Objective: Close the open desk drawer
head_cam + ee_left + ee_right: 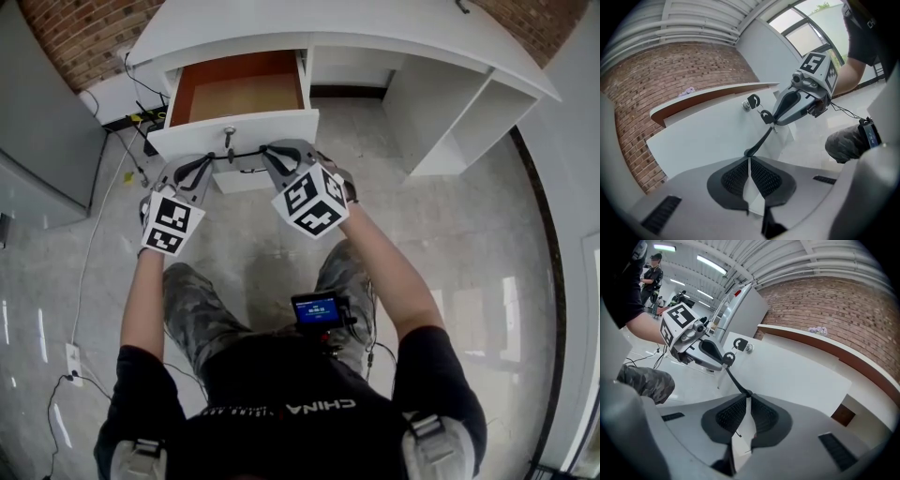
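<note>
Drawer (281, 122) wood-lined; left gripper (217, 158), right gripper (266, 153) pinch thin black strip (242, 155).

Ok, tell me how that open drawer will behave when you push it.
The drawer looks empty, so it is probably light and slides easily. The black cord pinched by the left gripper and right gripper curves, so likely floppy: useless for pushing.

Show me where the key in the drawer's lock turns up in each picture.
Head view: the key sits at the top middle of the white drawer front.
Left gripper view: upper middle, just left of the right gripper.
Right gripper view: upper middle, just right of the left gripper.
Shared landmark: the drawer front.
</note>
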A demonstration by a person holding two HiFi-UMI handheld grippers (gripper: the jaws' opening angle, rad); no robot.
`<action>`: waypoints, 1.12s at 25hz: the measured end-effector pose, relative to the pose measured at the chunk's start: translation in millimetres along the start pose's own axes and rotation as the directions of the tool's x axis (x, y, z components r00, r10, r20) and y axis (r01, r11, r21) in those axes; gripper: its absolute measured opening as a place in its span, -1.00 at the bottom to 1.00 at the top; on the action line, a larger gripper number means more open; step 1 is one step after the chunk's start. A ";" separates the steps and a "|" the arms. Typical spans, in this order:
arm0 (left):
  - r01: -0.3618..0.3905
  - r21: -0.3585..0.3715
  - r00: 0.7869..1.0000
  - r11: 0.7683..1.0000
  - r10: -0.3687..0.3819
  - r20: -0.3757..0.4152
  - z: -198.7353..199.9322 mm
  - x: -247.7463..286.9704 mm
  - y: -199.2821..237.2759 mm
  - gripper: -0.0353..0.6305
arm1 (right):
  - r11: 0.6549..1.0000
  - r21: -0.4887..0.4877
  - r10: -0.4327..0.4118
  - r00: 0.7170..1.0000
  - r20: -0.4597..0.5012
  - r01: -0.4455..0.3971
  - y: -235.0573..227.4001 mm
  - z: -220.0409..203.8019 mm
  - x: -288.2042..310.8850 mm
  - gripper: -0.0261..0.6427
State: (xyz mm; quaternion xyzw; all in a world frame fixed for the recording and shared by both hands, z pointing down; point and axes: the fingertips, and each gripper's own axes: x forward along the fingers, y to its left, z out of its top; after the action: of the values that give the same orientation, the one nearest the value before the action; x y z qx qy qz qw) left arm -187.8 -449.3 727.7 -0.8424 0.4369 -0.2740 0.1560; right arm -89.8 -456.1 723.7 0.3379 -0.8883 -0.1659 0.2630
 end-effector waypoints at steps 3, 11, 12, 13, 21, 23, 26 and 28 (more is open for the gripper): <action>-0.005 -0.002 1.000 1.000 0.005 0.003 6.1 0.4 5.6 -0.82 | 1.000 -0.002 -0.003 1.000 0.012 0.003 -6.8 5.9 -0.7 -0.82; -0.004 -0.010 1.000 1.000 0.004 -0.022 8.4 5.7 10.6 -0.82 | 0.998 -0.056 0.027 0.999 -0.020 -0.028 -11.5 7.7 2.5 -0.82; -0.004 -0.009 1.000 1.000 0.003 -0.023 8.8 6.0 10.7 -0.82 | 0.998 -0.061 0.028 1.000 -0.013 -0.029 -11.0 9.3 2.0 -0.81; -0.002 -0.008 1.000 1.000 0.002 -0.023 9.1 6.2 10.8 -0.82 | 0.997 -0.067 0.028 1.000 -0.004 -0.028 -10.2 11.6 1.6 -0.76; -0.002 -0.010 1.000 1.000 0.002 -0.016 9.7 7.5 11.3 -0.82 | 0.979 -0.194 -0.065 0.998 0.014 0.067 -10.2 16.1 6.0 -0.67; -0.003 -0.016 1.000 1.000 0.003 -0.011 10.2 10.0 11.6 -0.82 | 0.981 -0.181 -0.065 0.998 0.000 0.064 -12.5 14.6 7.8 -0.67; -0.005 -0.034 1.000 0.999 0.005 -0.006 9.1 14.3 14.3 -0.82 | 0.984 -0.170 -0.051 0.999 -0.008 0.049 -16.3 13.7 12.1 -0.67; -0.005 -0.037 1.000 0.999 0.004 -0.007 8.3 18.3 17.0 -0.82 | 0.985 -0.170 -0.043 0.999 -0.012 0.040 -19.2 12.9 15.4 -0.67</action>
State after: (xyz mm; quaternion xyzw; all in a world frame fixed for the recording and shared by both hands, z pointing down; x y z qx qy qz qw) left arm -185.3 -473.8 718.5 -0.8432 0.4443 -0.2685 0.1396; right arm -97.1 -478.9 709.7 0.3340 -0.8617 -0.2436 0.2944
